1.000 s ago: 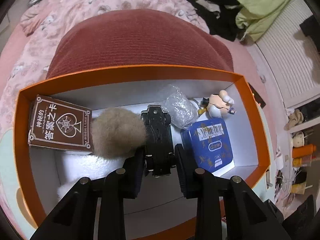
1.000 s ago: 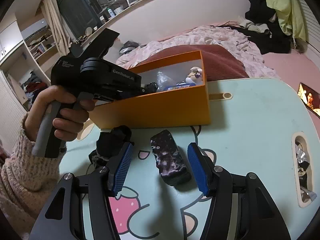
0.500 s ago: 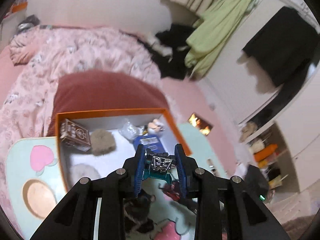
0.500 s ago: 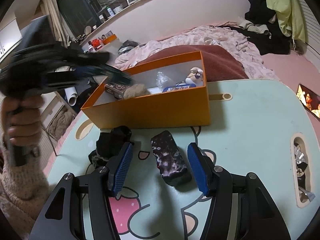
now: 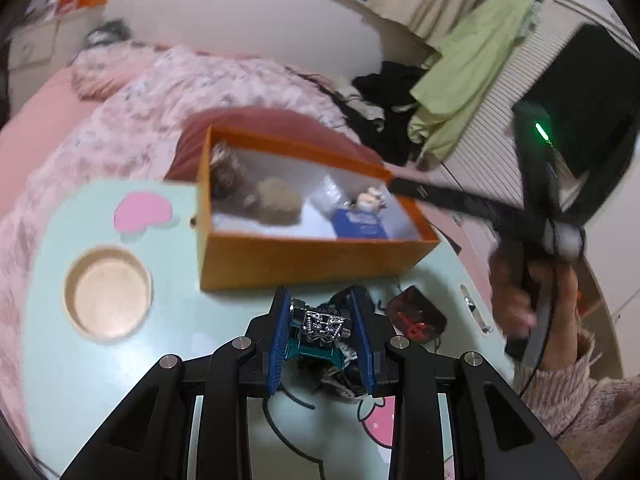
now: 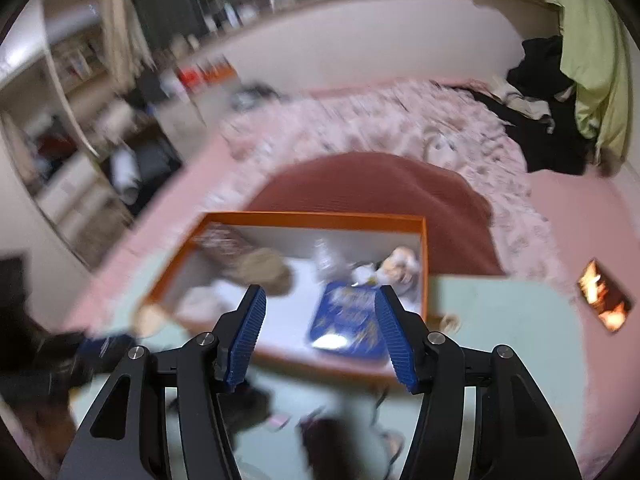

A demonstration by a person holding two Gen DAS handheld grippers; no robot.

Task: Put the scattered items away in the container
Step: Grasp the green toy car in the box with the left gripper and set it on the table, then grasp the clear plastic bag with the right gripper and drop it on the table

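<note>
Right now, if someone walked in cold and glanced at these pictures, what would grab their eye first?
Probably the bright orange box in the middle of the pale green table, already holding a blue tin and a tan fluffy ball. Next, the left gripper, jaws shut on a small toy car just in front of the box. The right gripper hangs open and empty above the box's near wall.

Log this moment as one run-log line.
left gripper: shut on toy car, over table | right gripper: open, empty, above orange box | blue tin in box | views blurred
</note>
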